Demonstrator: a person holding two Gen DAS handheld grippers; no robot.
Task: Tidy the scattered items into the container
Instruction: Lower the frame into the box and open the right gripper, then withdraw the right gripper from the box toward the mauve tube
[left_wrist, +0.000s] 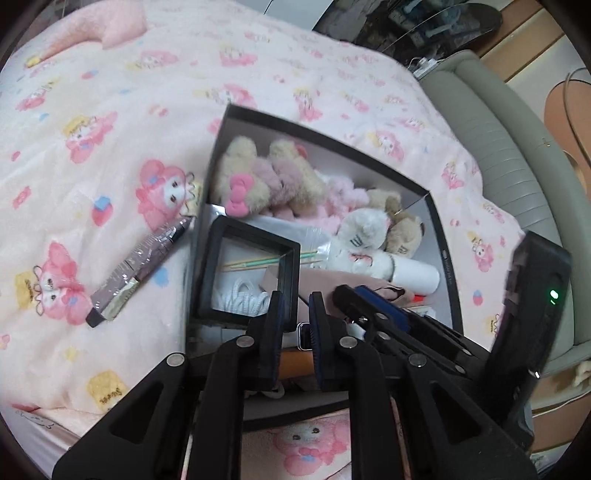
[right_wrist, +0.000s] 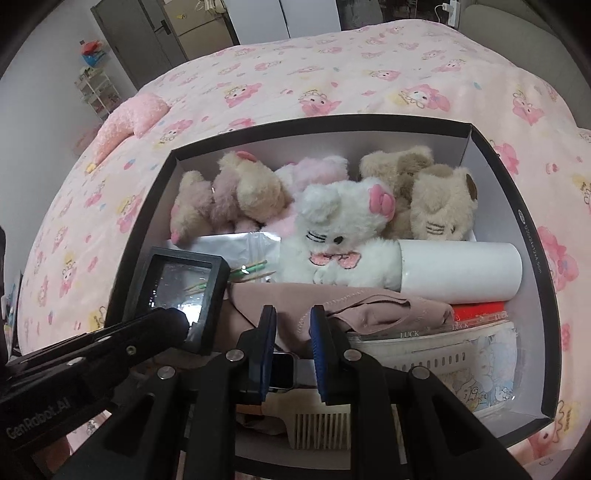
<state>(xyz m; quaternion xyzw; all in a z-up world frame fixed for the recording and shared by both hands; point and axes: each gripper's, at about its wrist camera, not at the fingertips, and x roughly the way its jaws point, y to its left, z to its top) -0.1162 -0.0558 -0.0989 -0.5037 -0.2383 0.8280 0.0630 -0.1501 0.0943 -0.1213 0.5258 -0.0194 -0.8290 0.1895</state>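
Soft, even indoor light, slightly dim, shallow shadows inside the box (right_wrist: 546, 332), glare on the black frame's glass (right_wrist: 181, 288), strong fisheye bending and dark vignette at edges, slight motion blur

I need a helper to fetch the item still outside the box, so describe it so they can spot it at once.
Start at the black box on the pink cartoon-print bedspread. Just outside its wall on the side nearest the clear-windowed square black frame, a long slim packet lies flat on the spread. It is mauve-grey, wrapped in shiny film, and the only loose item on the bedding.
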